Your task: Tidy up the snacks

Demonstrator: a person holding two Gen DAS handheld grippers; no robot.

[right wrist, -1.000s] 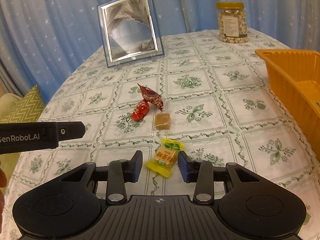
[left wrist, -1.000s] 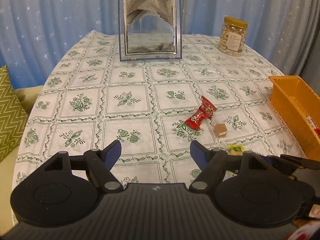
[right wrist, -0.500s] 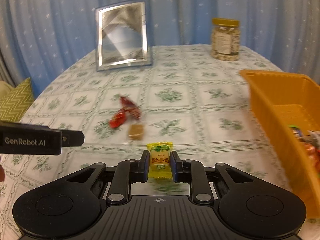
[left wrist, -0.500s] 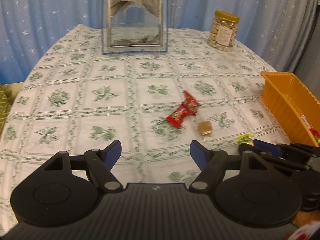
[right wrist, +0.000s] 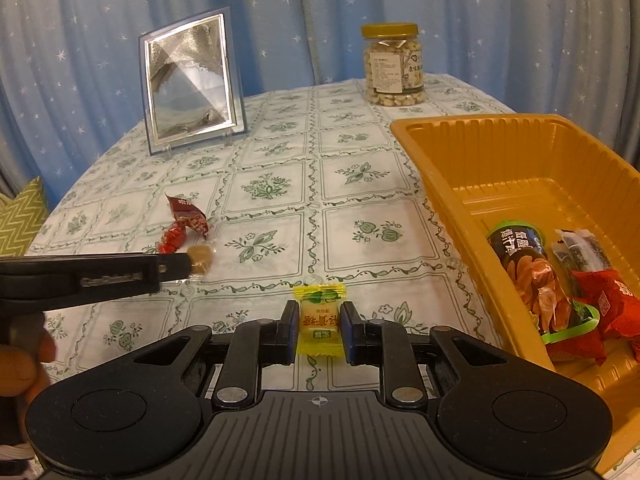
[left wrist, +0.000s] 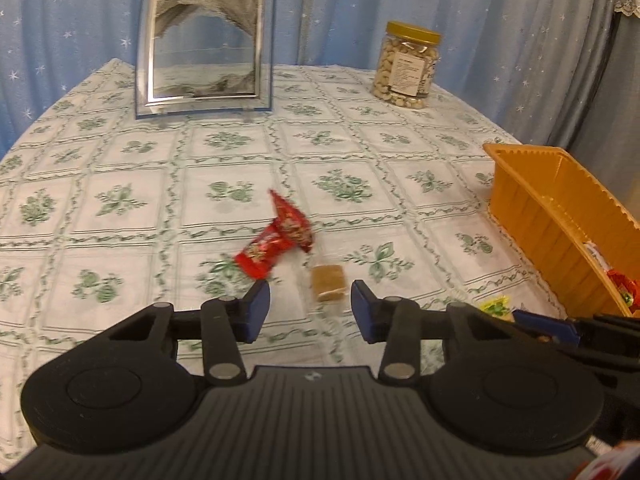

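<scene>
My right gripper [right wrist: 319,330] is shut on a yellow wrapped candy [right wrist: 320,322] and holds it above the table, just left of the orange tray [right wrist: 472,148], which holds several snack packets [right wrist: 528,268]. My left gripper [left wrist: 307,308] is open, its jaws on either side of a brown candy [left wrist: 328,283] in clear wrap that lies on the tablecloth. Two red candies [left wrist: 280,236] lie just beyond it. The yellow candy [left wrist: 496,306] and the orange tray [left wrist: 560,216] also show in the left wrist view. The brown candy [right wrist: 200,258] shows in the right wrist view behind the left gripper's finger.
A framed sand picture [left wrist: 206,38] stands at the back of the round table. A jar of nuts [left wrist: 406,66] stands at the back right. Blue star curtains hang behind. A green zigzag cushion [right wrist: 20,216] lies at the left.
My right gripper closed on the yellow candy, lifted it and moved toward the orange tray. My left gripper moved forward to the brown candy and narrowed its opening.
</scene>
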